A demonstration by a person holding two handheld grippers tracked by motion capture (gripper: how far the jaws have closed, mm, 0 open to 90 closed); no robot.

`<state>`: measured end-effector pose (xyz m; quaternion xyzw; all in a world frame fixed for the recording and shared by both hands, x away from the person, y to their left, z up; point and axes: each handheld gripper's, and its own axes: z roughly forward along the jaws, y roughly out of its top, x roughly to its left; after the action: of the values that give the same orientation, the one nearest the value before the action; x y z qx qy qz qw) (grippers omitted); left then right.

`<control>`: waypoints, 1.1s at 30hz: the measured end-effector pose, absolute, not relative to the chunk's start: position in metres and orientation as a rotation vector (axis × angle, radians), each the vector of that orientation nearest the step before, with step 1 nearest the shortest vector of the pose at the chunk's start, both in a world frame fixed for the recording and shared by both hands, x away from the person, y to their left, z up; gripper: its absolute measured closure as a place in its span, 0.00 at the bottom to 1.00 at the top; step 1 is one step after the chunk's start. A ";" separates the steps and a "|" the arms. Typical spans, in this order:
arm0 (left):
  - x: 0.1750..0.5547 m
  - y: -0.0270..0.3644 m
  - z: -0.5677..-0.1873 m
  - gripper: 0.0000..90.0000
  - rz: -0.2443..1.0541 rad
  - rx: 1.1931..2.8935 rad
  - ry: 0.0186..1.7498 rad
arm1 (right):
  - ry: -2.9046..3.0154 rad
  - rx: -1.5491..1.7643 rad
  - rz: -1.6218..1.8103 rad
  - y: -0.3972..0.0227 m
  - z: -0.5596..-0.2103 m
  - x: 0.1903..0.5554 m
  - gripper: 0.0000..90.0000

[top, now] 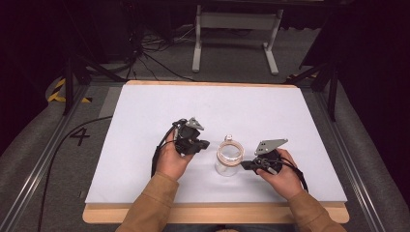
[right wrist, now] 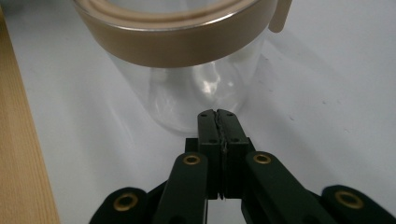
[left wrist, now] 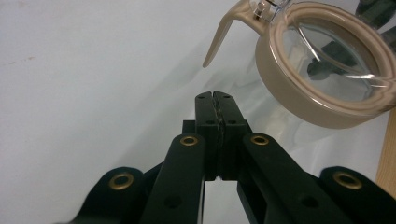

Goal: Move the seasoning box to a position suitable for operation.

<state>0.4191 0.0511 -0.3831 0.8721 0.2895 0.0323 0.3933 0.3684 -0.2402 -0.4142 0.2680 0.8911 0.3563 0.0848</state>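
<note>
I'm looking down on a white table top (top: 145, 111) with a wooden edge along the near side, grey carpet and a tangle of cables (top: 145, 46) on the floor beyond it. On my left, the left gripper (top: 202, 143) sits in the person's left hand (top: 170, 159), just left of the jar; in the left gripper view its jaws are pressed together with nothing between them, and the jar's rim lies up and to the right. In the middle stands the clear glass jar (top: 228, 158), upright on the white surface, with a tan band around its lid (left wrist: 322, 70) and a tan latch tab (left wrist: 219, 39) sticking out. On my right, the right gripper (top: 245, 166), held by the right hand (top: 283, 176), points at the jar from close by; its jaws are also closed and empty, just short of the glass base.
</note>
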 end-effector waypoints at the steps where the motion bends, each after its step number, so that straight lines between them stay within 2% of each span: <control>1: 0.419 0.051 -0.382 1.00 0.078 2.216 0.734 | 2.651 0.804 1.070 -0.241 -0.414 0.368 1.00; 11: 0.415 0.042 -0.354 1.00 0.065 2.109 0.593 | 2.567 0.862 1.106 -0.262 -0.406 0.361 1.00; 17: 0.421 0.029 -0.352 1.00 0.070 2.041 0.524 | 2.559 0.862 1.136 -0.267 -0.406 0.352 1.00; 25: 0.441 0.012 -0.365 1.00 0.043 2.017 0.544 | 2.543 0.865 1.162 -0.270 -0.405 0.336 1.00; 33: 0.445 0.008 -0.368 1.00 0.034 2.024 0.544 | 2.541 0.866 1.168 -0.270 -0.406 0.331 1.00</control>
<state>0.4453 0.0082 -0.3680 0.8366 0.2247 0.0142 0.4994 0.3310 -0.2704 -0.4057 0.2942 0.8629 0.3968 0.1067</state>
